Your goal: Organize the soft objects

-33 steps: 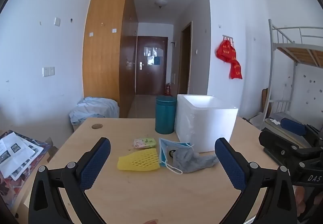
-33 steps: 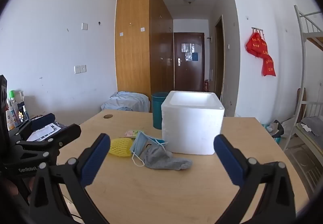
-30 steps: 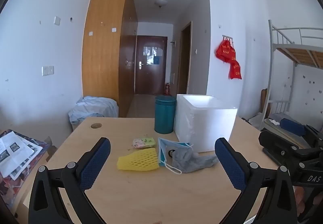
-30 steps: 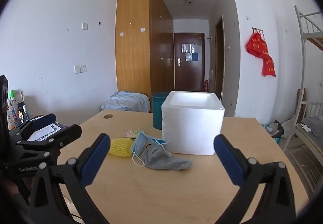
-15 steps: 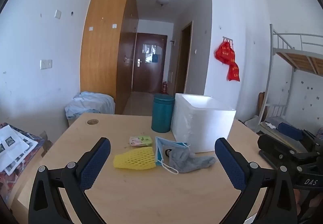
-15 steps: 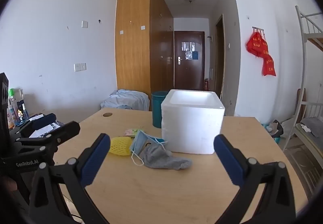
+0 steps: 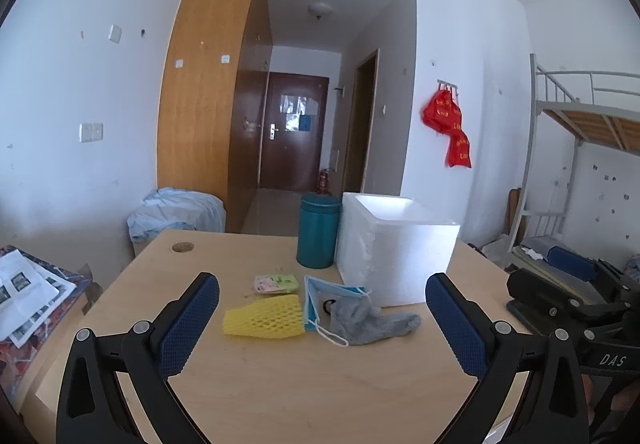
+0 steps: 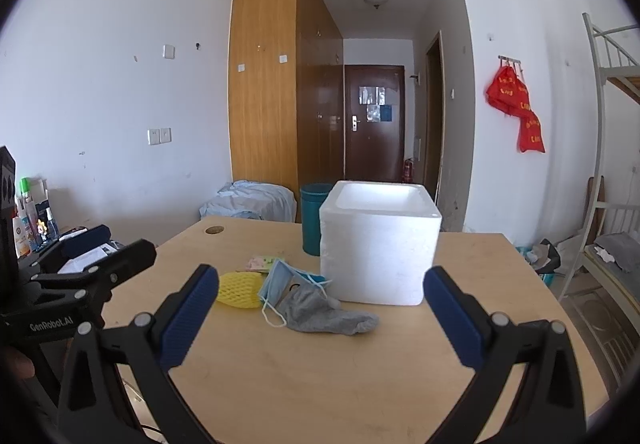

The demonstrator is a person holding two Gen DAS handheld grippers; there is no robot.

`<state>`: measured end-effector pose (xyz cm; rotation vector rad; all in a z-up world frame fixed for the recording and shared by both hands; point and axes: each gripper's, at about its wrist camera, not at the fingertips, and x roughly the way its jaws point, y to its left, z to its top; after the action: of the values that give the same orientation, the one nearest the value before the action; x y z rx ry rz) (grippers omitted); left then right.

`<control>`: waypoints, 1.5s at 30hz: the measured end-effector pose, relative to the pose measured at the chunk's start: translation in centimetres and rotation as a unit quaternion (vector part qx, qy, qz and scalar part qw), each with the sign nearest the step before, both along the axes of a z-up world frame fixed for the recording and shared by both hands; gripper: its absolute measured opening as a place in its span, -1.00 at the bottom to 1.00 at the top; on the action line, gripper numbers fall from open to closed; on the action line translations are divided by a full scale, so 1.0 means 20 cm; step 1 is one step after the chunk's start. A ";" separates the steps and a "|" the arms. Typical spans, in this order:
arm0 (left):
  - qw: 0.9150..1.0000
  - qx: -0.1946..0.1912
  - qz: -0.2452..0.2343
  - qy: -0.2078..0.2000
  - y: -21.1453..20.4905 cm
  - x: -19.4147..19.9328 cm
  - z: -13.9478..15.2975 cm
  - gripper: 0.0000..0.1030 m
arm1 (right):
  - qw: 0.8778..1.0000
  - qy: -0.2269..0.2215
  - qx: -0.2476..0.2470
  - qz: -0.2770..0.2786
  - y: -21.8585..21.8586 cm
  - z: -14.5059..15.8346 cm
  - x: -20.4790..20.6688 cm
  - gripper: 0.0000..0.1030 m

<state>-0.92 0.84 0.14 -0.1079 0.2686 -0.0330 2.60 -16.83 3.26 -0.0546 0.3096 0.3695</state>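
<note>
1. Step: nothing picked yet; looks like the approach stage; left gripper (image 7: 322,318) and right gripper (image 8: 320,314) both hang above the near table (image 7: 280,388) edge, jaws spread wide, holding nothing.
2. Soft items lie ahead of both sets of tongs: yellow foam net (image 7: 262,321) nearer the left one; face mask (image 7: 320,294) touching it; grey sock (image 7: 370,320) overlapping the mask, nearer the right one; small packet (image 7: 276,282) just beyond the net.
3. White foam box (image 8: 378,244) stands past the sock, open-topped; probably the destination; teal can (image 7: 318,230) beside it.
4. Next, my guess: drop one gripper onto the sock, pinch the bunched middle, lift clear of the mask loop (image 7: 332,336); risk of dragging the mask along.

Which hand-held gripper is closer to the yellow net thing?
Left. The left hand-held gripper faces the yellow foam net; the right hand-held gripper sits farther right, toward the sock.
</note>
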 end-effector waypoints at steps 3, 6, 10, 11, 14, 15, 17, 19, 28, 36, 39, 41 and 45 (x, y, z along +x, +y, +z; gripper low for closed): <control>1.000 0.004 0.004 0.000 0.00 -0.01 0.00 1.00 | 1.000 -0.002 0.001 0.000 0.00 0.00 -0.01 1.00; 1.000 0.009 0.002 0.000 -0.01 -0.02 0.01 1.00 | 1.000 -0.003 0.000 0.000 0.00 0.00 -0.01 1.00; 1.000 0.013 0.000 -0.002 -0.02 -0.03 0.01 1.00 | 1.000 -0.002 -0.002 -0.001 0.00 0.00 -0.01 1.00; 1.000 0.016 0.000 -0.001 -0.02 -0.03 0.01 1.00 | 1.000 -0.002 -0.002 0.000 0.00 0.00 -0.01 1.00; 1.000 0.018 -0.001 0.001 -0.02 -0.03 0.01 1.00 | 1.000 -0.002 -0.001 -0.001 0.00 -0.01 -0.01 1.00; 1.000 0.017 -0.002 0.001 -0.02 -0.03 0.01 1.00 | 1.000 -0.002 -0.001 0.000 0.00 0.00 -0.01 1.00; 1.000 0.018 -0.002 0.000 -0.02 -0.03 0.01 1.00 | 1.000 -0.002 -0.002 -0.001 0.01 0.00 -0.01 1.00; 1.000 0.017 -0.002 0.001 -0.02 -0.03 0.01 1.00 | 1.000 -0.002 -0.001 0.000 0.00 0.00 -0.01 1.00; 1.000 0.016 -0.006 0.002 -0.03 -0.02 0.00 1.00 | 1.000 0.002 0.003 0.003 0.00 -0.01 -0.01 1.00; 1.000 0.013 -0.003 0.007 -0.01 0.01 -0.01 1.00 | 1.000 0.007 -0.011 0.004 0.00 -0.02 0.02 1.00; 1.000 0.014 -0.002 0.011 0.00 0.02 -0.01 1.00 | 1.000 0.012 -0.012 0.004 0.01 -0.02 0.04 1.00; 1.000 0.013 -0.002 0.016 0.01 0.05 -0.02 1.00 | 1.000 0.014 -0.014 0.004 0.01 -0.02 0.06 1.00; 1.000 0.011 -0.001 0.028 0.03 0.11 -0.03 1.00 | 1.000 0.023 -0.019 0.009 0.02 -0.04 0.11 1.00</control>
<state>1.21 1.41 -0.48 -0.0864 0.3246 -0.0292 4.76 -16.38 2.51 -0.0869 0.3613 0.3833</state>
